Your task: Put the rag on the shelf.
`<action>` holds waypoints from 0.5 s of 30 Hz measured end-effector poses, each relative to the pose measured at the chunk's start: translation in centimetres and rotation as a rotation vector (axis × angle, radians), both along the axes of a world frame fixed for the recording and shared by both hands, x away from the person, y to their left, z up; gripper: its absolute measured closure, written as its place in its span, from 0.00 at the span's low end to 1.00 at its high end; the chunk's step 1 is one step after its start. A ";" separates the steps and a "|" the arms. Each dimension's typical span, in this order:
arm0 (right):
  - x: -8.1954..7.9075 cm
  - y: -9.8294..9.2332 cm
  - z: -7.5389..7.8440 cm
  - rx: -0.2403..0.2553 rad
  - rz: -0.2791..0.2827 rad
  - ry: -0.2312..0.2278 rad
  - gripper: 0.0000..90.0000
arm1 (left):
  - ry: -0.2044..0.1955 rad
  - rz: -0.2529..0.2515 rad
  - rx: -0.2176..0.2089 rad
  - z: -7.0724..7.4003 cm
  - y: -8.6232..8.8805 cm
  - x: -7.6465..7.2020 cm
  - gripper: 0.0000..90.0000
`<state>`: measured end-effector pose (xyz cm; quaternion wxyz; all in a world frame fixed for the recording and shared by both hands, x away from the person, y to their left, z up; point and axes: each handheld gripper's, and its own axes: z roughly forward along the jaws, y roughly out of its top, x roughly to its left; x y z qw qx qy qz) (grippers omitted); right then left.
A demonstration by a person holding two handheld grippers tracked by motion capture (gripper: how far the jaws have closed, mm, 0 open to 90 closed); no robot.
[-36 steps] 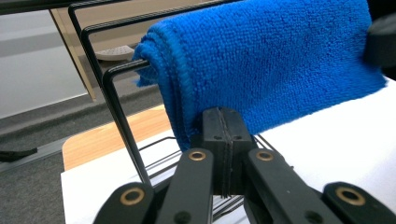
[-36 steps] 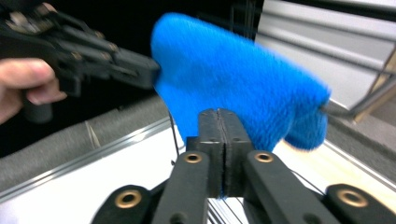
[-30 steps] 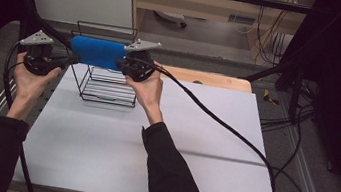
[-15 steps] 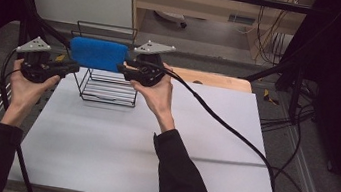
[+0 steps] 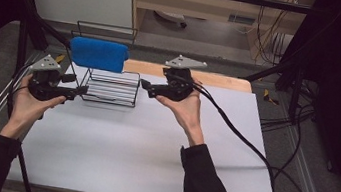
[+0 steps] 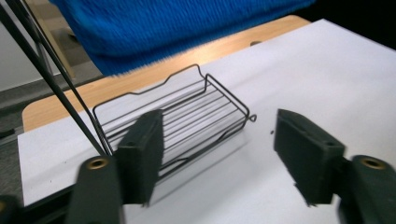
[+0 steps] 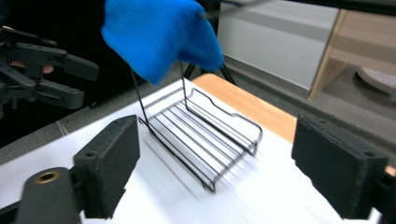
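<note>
A blue cloth (image 5: 98, 54) hangs over the top bar of a black wire rack (image 5: 111, 88) at the far left of the white table (image 5: 150, 154). My left gripper (image 5: 79, 94) is open just left of the rack's low tray, its jaws pointing right. My right gripper (image 5: 145, 86) is open a little right of the rack, jaws pointing left. In the left gripper view the open gripper (image 6: 224, 161) faces the tray (image 6: 187, 112), with the cloth (image 6: 177, 28) above. In the right gripper view the open gripper (image 7: 226, 165) faces the rack (image 7: 205, 135) and cloth (image 7: 161, 35). Nothing lies between either pair of jaws.
A wooden board (image 5: 211, 78) runs along the table's far edge behind the rack. A thick black cable (image 5: 243, 136) trails from the right gripper across the table's right side. Dark frame posts (image 5: 26, 30) stand at the far left. The left gripper (image 7: 46, 70) appears far left in the right gripper view.
Both grippers have drawn away from the ends of the blue cloth, outward and toward the person. The cloth stays draped on the rack's top bar.
</note>
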<state>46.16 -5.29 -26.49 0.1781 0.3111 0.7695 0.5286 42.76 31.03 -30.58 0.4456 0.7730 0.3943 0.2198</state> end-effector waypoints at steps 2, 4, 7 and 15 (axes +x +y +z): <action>-0.1 -1.3 -0.6 0.002 -0.008 0.021 0.14 | 0.005 -0.009 0.007 -0.6 -0.3 -0.3 0.30; -0.4 -2.5 -1.1 0.012 -0.019 0.037 0.12 | 0.013 -0.014 0.010 -1.1 -0.6 -0.5 0.28; -0.7 -4.4 -1.8 0.014 -0.035 0.055 0.10 | 0.031 -0.027 0.003 -2.0 -1.2 -0.8 0.23; -1.9 -8.1 -5.2 -0.008 -0.052 0.082 0.04 | 0.042 -0.033 -0.016 -4.7 -2.7 -1.5 0.13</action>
